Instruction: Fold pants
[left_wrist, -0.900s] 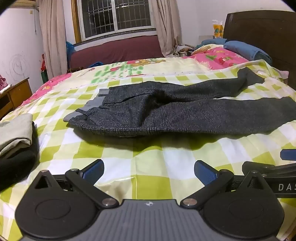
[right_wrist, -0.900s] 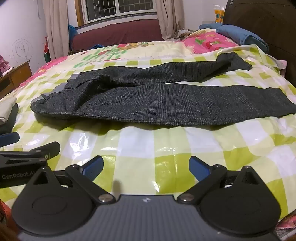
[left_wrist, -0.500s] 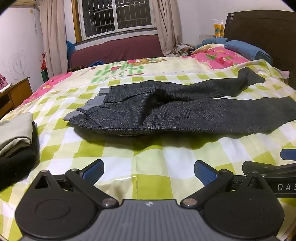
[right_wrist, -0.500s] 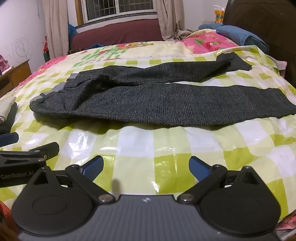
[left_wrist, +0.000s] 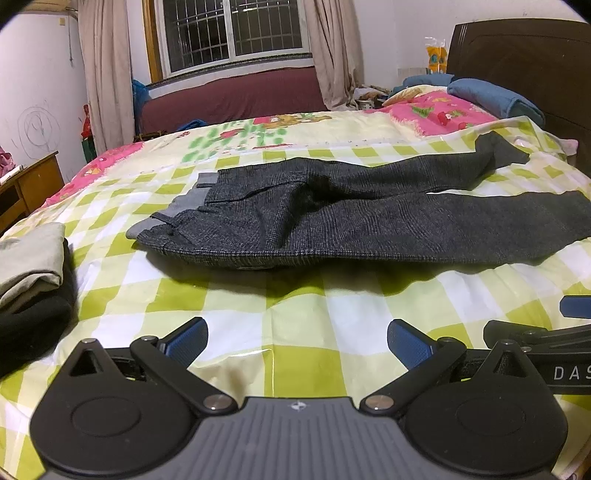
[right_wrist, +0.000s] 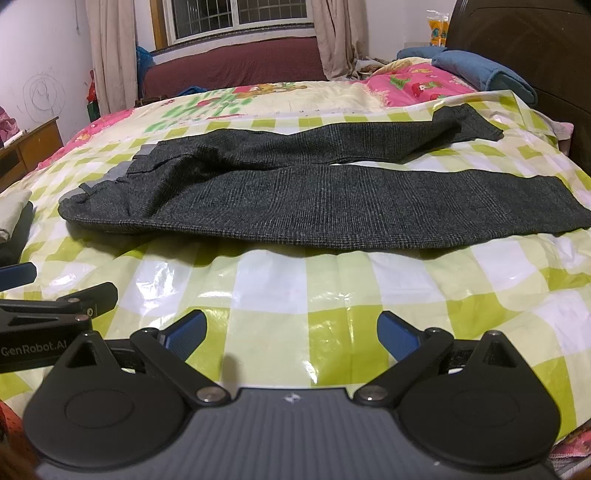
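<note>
Both claws are spread wide and pinch nothing: the left gripper (left_wrist: 295, 341) and the right gripper (right_wrist: 291, 334) hang side by side above the near edge of the green-and-white checked sheet (left_wrist: 280, 302). The dark grey pants (left_wrist: 351, 218) lie flat across the bed, well apart from the claws, with the waistband (left_wrist: 177, 214) to the left and the 2 legs stretched out to the right. The far leg (right_wrist: 388, 138) bends away from the near leg (right_wrist: 406, 201), so a gap shows between them. I think the first fold is not begun yet. To do it well, each claw should grab 1 end of the far leg, lift just a little, and lay it neatly on the near leg. Count: 1 pair of pants, 2 claws, 1 stack of folded clothes (left_wrist: 29, 273) at the left, 1 blue blanket (left_wrist: 495, 98) by the headboard.
</note>
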